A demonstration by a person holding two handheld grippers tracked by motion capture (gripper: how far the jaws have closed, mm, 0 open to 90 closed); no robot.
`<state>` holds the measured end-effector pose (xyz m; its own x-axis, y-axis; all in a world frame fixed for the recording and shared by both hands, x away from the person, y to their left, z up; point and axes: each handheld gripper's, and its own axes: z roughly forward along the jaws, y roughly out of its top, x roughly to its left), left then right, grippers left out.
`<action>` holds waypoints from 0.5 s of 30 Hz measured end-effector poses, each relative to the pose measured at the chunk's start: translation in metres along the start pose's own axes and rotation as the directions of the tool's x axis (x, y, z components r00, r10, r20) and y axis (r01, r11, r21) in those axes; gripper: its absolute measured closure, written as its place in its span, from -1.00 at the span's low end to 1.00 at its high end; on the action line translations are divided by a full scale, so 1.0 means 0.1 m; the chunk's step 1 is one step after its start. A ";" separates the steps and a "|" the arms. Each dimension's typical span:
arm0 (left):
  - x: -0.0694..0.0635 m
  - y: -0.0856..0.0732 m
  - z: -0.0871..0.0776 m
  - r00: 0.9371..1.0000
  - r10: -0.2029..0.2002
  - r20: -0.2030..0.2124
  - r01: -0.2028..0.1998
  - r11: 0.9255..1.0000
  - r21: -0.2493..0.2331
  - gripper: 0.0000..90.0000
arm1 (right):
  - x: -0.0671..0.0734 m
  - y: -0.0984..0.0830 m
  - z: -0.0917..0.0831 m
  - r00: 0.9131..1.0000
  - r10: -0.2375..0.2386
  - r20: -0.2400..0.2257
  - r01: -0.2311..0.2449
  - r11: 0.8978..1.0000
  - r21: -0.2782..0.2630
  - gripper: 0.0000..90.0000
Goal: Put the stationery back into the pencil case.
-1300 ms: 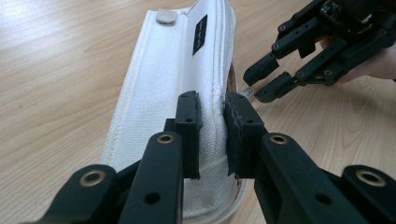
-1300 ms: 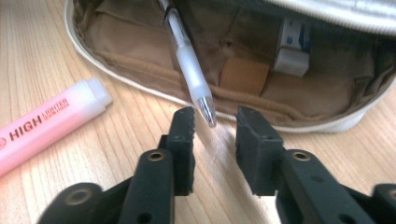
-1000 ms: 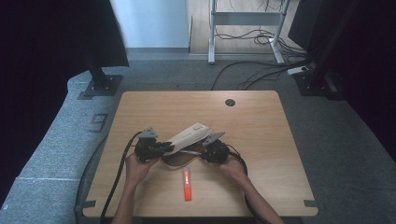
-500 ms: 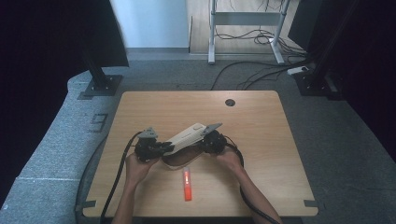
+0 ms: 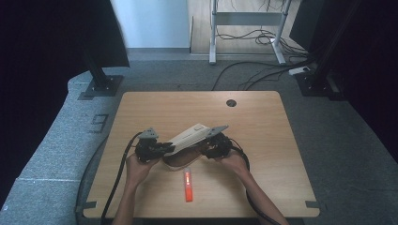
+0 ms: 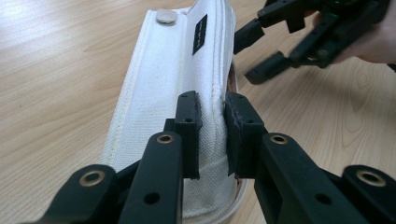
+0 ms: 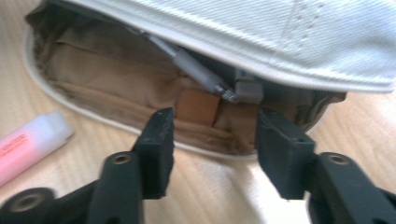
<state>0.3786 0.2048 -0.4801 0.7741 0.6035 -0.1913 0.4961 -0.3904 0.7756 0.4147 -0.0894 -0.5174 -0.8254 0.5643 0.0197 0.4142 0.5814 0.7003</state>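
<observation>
A white fabric pencil case (image 5: pixel 188 136) lies on the wooden table (image 5: pixel 263 126), its lid lifted over a brown lining (image 7: pixel 93 79). My left gripper (image 5: pixel 162 149) is shut on the edge of the white lid (image 6: pixel 173 70), its pads (image 6: pixel 188 121) pinching the seam. My right gripper (image 5: pixel 207 149) stands open at the case's mouth, jaws apart (image 7: pixel 212 135) in front of the lining, touching nothing. A grey pen (image 7: pixel 196 70) and a brown tag (image 7: pixel 198 106) show inside. The right gripper (image 6: pixel 261 51) also appears beyond the case in the left gripper view.
A red-pink tube (image 5: pixel 187 184) lies on the table just in front of the case and appears as the pink tube (image 7: pixel 28 144) in the right gripper view. A round cable hole (image 5: pixel 230 102) sits near the table's far edge. Cables trail off the front edge.
My right gripper has edged a little leftward, closer to the case's mouth. The left gripper keeps the lid held up in the same place.
</observation>
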 end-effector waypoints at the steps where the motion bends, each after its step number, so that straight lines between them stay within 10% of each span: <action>1: 0.00 0.00 0.00 1.000 0.000 0.000 0.000 1.000 0.000 0.70 | 0.03 -0.01 -0.02 1.000 0.005 -0.004 -0.005 1.000 -0.004 -0.12; 15: -0.01 0.00 0.00 1.000 0.003 -0.002 -0.003 1.000 0.004 0.69 | 0.47 -0.08 -0.10 0.998 -0.015 -0.063 0.012 0.999 -0.037 -0.38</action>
<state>0.3780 0.2039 -0.4799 0.7750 0.6034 -0.1877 0.4952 -0.3953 0.7736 0.3691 -0.0735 -0.5155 -0.8540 0.5174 0.0545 0.3896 0.5664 0.7262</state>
